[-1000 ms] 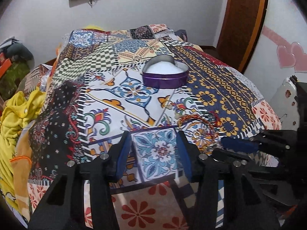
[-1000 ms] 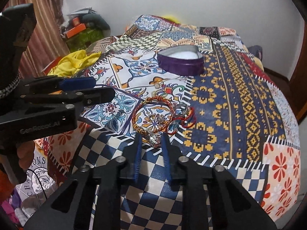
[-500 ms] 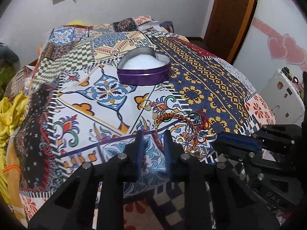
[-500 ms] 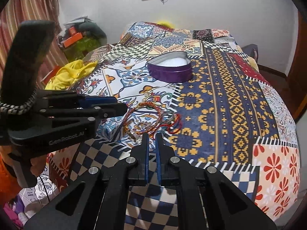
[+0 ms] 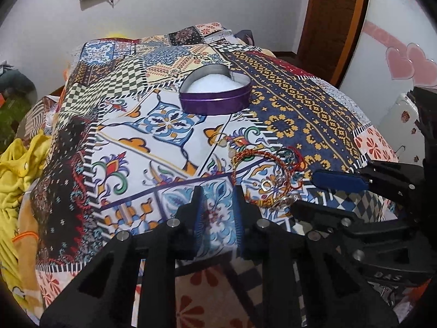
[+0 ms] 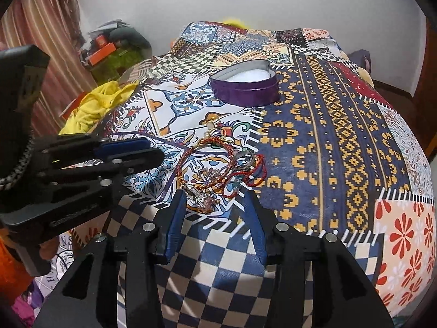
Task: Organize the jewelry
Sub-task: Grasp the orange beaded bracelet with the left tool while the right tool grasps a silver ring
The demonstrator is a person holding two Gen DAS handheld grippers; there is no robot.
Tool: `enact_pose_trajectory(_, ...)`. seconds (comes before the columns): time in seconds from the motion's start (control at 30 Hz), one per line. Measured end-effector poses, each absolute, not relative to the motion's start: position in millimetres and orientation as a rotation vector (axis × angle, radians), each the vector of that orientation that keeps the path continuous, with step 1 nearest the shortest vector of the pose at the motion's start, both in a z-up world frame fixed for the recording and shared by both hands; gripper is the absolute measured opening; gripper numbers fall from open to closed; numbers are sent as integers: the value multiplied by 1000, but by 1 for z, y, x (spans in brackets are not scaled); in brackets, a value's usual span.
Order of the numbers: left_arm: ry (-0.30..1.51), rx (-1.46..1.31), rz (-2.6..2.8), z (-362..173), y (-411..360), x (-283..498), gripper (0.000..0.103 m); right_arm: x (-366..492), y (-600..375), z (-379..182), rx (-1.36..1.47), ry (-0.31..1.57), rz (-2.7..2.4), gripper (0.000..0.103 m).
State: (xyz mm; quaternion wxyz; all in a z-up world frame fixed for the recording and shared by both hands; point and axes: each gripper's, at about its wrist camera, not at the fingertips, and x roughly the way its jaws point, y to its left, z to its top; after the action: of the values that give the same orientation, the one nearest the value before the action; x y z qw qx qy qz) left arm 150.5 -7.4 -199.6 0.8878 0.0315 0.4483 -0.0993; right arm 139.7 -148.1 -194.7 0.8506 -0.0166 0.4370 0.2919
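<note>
- The jewelry pile [image 6: 222, 169], a tangle of red and orange cord bracelets, a silver ring and a small silver charm piece, lies loose on the patchwork bedspread [image 6: 341, 136] near the bed's front edge.
- The purple heart-shaped tin [image 6: 245, 88] stands open farther back on the bed, well apart from the pile. Only its white lining shows inside; no jewelry appears to be in it, so the sorting looks barely begun.
- The right gripper [image 6: 215, 210] sits just in front of the pile. Its blue-padded fingers have just been opening and now stand spread, with the silver charm piece at the gap between their tips but not pinched.
- The left gripper [image 5: 217, 207] hovers beside the pile on its left side, fingers narrowly parted and holding nothing; only the bedspread shows between them.
- Left to do, as I judge it: pick each piece out of the tangle and carry it to the tin.
- The likely trouble is the tangle itself: the cords overlap the ring, so lifting one may drag others along.
- The path from pile to tin is bare bedspread.
- Off the bed's left side lie a yellow cloth [image 5: 16, 169] and some clutter, clear of the work.
</note>
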Motion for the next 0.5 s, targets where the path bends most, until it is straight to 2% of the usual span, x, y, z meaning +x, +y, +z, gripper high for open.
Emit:
enact_pose_trajectory(0.1, 940, 47, -195, -199, -1, 149, 22, 137, -142, -197, -74, 908, 617, 40)
enact_pose_trajectory(0.17, 947, 33, -189, -199, 4, 148, 29, 136, -137, -198, -98, 900, 623, 30)
enact_pose_trajectory(0.23, 947, 23, -183, -199, 6, 147, 34, 135, -134, -200, -114, 901, 631, 15)
enact_pose_trajectory(0.5, 951, 22, -177, -200, 6, 150, 35, 133, -142, -194, -76, 870, 641, 14)
